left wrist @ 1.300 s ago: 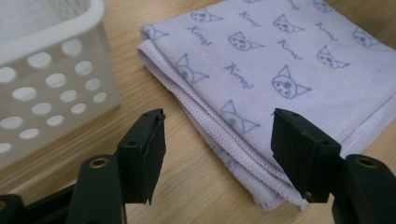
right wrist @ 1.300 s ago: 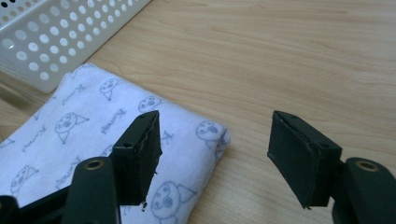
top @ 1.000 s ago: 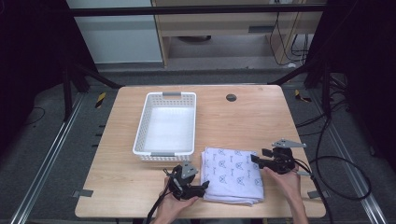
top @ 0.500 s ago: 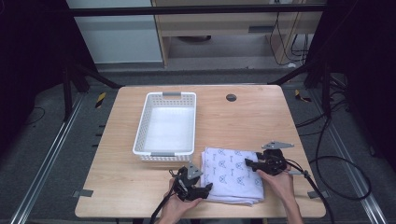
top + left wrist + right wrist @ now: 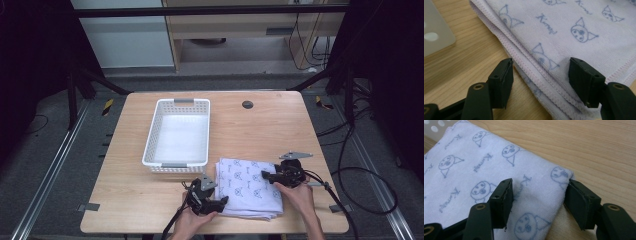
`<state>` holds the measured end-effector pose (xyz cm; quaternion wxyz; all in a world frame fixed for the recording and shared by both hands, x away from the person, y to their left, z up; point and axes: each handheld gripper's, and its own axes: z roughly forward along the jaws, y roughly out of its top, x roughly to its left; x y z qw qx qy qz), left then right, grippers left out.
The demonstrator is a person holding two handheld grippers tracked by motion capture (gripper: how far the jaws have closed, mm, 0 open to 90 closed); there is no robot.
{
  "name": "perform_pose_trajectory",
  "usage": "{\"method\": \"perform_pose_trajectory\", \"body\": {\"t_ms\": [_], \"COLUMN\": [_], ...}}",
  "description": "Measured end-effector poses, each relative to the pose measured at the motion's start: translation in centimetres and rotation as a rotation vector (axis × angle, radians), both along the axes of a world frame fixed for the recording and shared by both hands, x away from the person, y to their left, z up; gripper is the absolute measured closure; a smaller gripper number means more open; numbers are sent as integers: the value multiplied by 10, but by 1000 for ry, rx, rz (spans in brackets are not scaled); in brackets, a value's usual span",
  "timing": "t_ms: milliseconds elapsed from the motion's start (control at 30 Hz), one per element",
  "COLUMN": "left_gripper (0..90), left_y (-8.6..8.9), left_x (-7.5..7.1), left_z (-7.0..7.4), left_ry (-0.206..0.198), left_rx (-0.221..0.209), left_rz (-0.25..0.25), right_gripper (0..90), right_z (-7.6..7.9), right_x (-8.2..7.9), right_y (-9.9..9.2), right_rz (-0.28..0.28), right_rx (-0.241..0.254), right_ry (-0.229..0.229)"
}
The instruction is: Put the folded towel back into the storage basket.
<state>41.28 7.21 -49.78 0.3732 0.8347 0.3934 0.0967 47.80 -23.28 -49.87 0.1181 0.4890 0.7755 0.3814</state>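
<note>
I held my left claw (image 5: 216, 202) low with jaws parted, and my right claw (image 5: 266, 175) likewise, both hands (image 5: 300, 196) near each other.

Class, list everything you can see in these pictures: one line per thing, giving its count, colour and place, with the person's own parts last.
folded towel: one, pale lilac with blue cat faces and writing, near edge of the table, right of centre.
basket: one, white, perforated, on the table just beyond the towel, to its left.
round cap: one, dark, far part of the tabletop.
table: one, light wood.
left gripper: one, black, jaws open astride the towel's layered edge.
right gripper: one, black, jaws open astride the towel's corner.
hands: two, at the table's near edge, each holding a gripper.
</note>
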Motion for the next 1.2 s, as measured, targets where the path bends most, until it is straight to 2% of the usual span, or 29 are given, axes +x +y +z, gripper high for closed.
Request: {"method": "perform_pose_trajectory", "body": {"t_ms": [67,567,1000,1200], "left_gripper": [365,536,609,658], "left_y": [-1,-3,-7,-7], "left_x": [0,-1,-1,-1], "left_z": [1,2,5,6], "left_ry": [1,40,50,48], "left_rx": [7,-23,-4,0], "left_rz": [-4,-14,-27,-38], "right_gripper": [402,477,560,641], "right_z": [0,1,3,5], "right_x": [0,1,0,0], "right_y": [0,2,3,4], "right_rz": [-4,-11,-11,-11], "right_rx": [9,21,35,39], "right_ry": [10,39,60,61]}}
